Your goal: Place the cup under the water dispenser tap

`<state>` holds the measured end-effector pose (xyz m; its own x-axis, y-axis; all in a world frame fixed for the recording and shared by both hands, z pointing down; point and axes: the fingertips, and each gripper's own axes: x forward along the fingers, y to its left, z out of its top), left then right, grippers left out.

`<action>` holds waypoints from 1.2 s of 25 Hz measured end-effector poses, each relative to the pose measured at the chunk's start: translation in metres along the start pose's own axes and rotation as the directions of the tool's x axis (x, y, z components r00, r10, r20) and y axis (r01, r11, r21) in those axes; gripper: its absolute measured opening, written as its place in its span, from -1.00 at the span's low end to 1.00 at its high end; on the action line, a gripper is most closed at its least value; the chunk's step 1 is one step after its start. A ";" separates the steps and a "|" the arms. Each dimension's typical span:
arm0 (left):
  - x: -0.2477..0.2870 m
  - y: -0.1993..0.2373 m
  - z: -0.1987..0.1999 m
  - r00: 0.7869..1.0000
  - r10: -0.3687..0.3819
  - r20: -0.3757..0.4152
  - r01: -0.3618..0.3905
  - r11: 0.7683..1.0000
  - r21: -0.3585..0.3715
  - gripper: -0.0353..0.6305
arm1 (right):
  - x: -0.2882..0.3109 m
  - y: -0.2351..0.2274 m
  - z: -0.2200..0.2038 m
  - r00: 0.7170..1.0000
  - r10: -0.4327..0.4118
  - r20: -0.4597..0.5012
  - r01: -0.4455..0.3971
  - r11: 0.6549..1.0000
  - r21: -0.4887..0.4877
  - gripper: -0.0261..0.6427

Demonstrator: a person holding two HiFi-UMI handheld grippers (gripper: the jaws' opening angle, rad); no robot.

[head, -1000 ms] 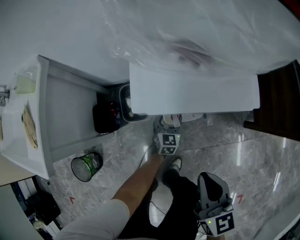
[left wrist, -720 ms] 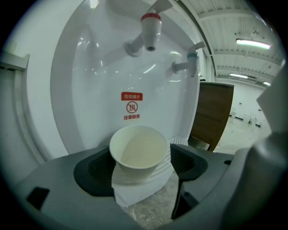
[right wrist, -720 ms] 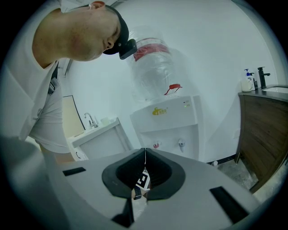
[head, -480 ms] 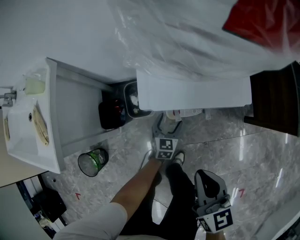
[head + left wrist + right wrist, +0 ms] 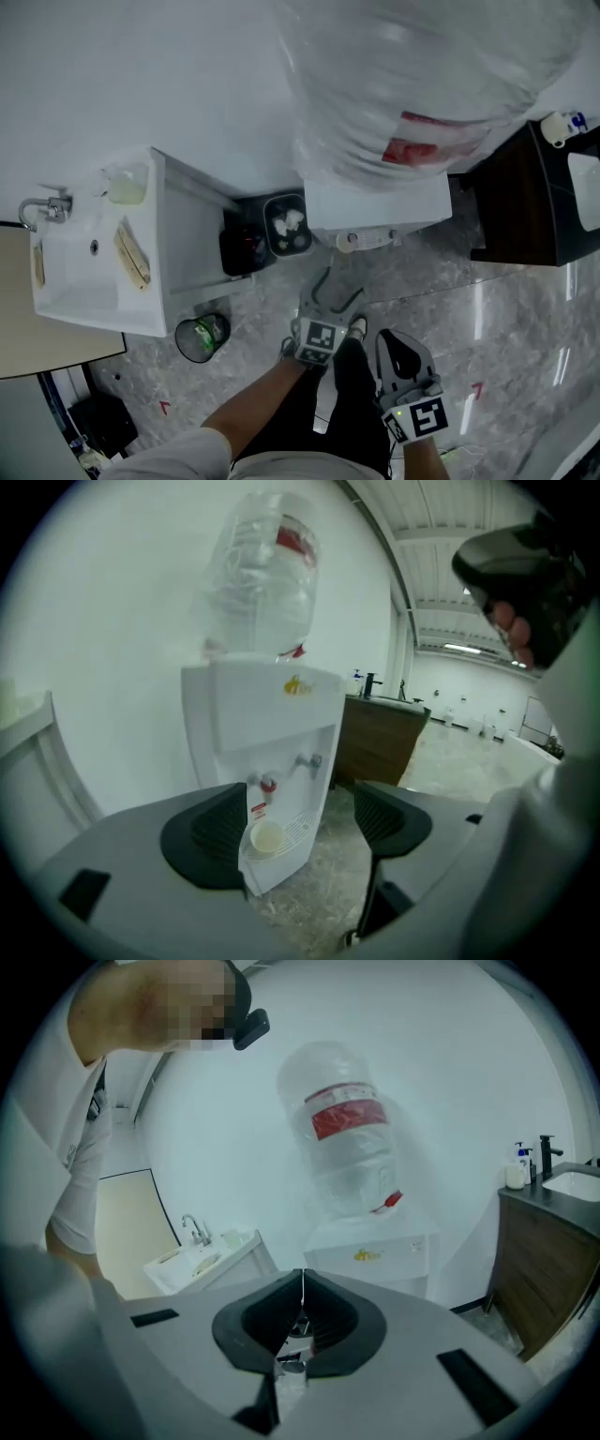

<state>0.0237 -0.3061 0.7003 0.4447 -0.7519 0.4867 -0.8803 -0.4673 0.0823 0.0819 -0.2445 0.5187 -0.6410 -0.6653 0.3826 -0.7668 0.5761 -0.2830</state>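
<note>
A white water dispenser [image 5: 375,199] with a big clear bottle [image 5: 422,84] stands against the wall. A pale paper cup [image 5: 266,837] sits on its drip tray below the red tap [image 5: 268,783]; from the head view the cup [image 5: 347,242] shows under the dispenser's front edge. My left gripper [image 5: 339,291] hangs open and empty, well back from the cup. Through its jaws [image 5: 300,827] the cup shows far off. My right gripper [image 5: 394,339] is shut on nothing, lower right, and in its own view [image 5: 300,1290] points at the dispenser [image 5: 370,1258].
A white sink unit [image 5: 94,253] stands left of the dispenser. A black bin [image 5: 286,225] sits between them, and a green-lined wire basket [image 5: 202,336] is on the floor. A dark cabinet [image 5: 525,202] stands at the right. The person's feet are below the left gripper.
Both grippers have risen and drawn back from the dispenser. The left gripper's jaws have spread, and the cup stays on the tray. The head view now takes in more of the room.
</note>
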 end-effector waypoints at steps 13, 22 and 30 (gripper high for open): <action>-0.189 -0.046 0.159 0.978 -0.203 0.049 0.205 0.978 -0.044 -0.26 | -0.057 0.065 0.073 0.996 -0.066 0.052 0.067 0.997 -0.023 -0.87; -0.261 -0.081 0.225 0.954 -0.267 0.135 0.270 0.963 -0.005 -0.84 | -0.098 0.103 0.110 0.990 -0.083 0.111 0.090 0.994 -0.067 -0.87; -0.292 -0.092 0.259 0.947 -0.269 0.178 0.274 0.962 -0.001 -0.88 | -0.108 0.128 0.127 0.987 -0.074 0.144 0.088 0.991 -0.099 -0.87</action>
<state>0.0175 -0.1642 0.3259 0.6873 -0.6686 0.2838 -0.7251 -0.6549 0.2131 0.0490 -0.1591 0.3299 -0.5808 -0.7672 0.2721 -0.8135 0.5592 -0.1597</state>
